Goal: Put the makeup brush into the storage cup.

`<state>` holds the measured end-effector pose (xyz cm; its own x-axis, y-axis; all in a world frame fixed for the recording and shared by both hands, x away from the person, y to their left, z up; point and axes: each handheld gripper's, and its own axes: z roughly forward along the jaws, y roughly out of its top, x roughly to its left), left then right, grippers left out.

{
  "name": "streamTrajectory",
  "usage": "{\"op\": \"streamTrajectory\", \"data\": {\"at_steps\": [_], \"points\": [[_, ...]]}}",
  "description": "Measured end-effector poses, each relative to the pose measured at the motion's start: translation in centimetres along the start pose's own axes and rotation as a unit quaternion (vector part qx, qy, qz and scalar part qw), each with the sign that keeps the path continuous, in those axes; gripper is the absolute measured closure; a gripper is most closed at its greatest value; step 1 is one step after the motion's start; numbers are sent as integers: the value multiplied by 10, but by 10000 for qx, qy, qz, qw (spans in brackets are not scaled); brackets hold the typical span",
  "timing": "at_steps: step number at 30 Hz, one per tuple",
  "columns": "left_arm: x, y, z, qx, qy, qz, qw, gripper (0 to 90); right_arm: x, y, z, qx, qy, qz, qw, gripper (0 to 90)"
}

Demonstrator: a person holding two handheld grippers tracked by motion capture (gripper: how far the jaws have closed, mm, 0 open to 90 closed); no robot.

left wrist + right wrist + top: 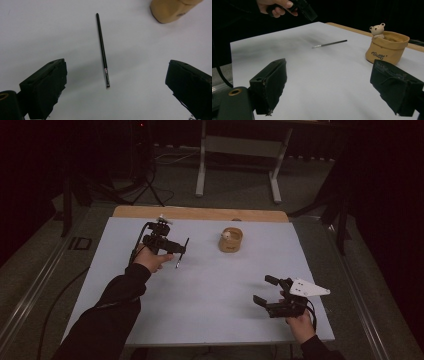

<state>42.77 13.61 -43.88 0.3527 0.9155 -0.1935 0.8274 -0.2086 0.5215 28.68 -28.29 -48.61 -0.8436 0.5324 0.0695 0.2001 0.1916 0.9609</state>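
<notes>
The work in hand is judged to be the pickup of a thin black pen [102,48] lying flat on the white table sheet [210,290]. In the high view the pen [181,254] is seen left of centre on the sheet, directly under the left gripper [186,247], which is held above it by the person's left hand [150,260]. A tan fabric holder [231,240] with a small bear figure [377,30] on its rim stands to the right of the pen and well apart from it.

The jaws of the left gripper are spread wide and nothing is held between them. In the left gripper view the pen lies in the gap between the two jaws, touched by neither. Its long axis runs roughly along the line of sight of that camera, that is, across the closing direction of the jaws, with the silver-tipped end nearer the gripper and the plain end pointing away.

The right gripper [267,292] is held by the right hand [300,322] at the near right of the table, also released and empty. The pen [329,44] is seen from it well away, on the far side of bare sheet.

The left gripper is therefore much the nearer. A straight descent is judged sufficient, since the jaws already straddle the shaft; because the pen is thin and lies flat, the jaw tips would have to reach the sheet before closing.
</notes>
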Motion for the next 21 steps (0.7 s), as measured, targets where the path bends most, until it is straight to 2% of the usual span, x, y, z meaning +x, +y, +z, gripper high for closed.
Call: {"op": "streamTrajectory", "data": {"at_steps": [5, 8, 16, 19, 21], "points": [[0, 7, 10, 188, -71, 129, 9997, 136, 0, 0, 0, 1, 13, 16, 10000, 136], [0, 10, 18, 497, -55, 219, 9985, 144, 0, 0, 0, 3, 4, 16, 10000, 136], [5, 14, 29, 622, -159, 7, 9979, 165, -1, -1, 1, 15, 18, 37, 10000, 136], [5, 14, 35, 841, -160, 58, 9963, 166, -1, -1, 1, 30, 8, 20, 10000, 136], [3, 15, 38, 952, -110, 102, 9954, 198, -1, -1, 1, 39, 10, 21, 10000, 136]]}}
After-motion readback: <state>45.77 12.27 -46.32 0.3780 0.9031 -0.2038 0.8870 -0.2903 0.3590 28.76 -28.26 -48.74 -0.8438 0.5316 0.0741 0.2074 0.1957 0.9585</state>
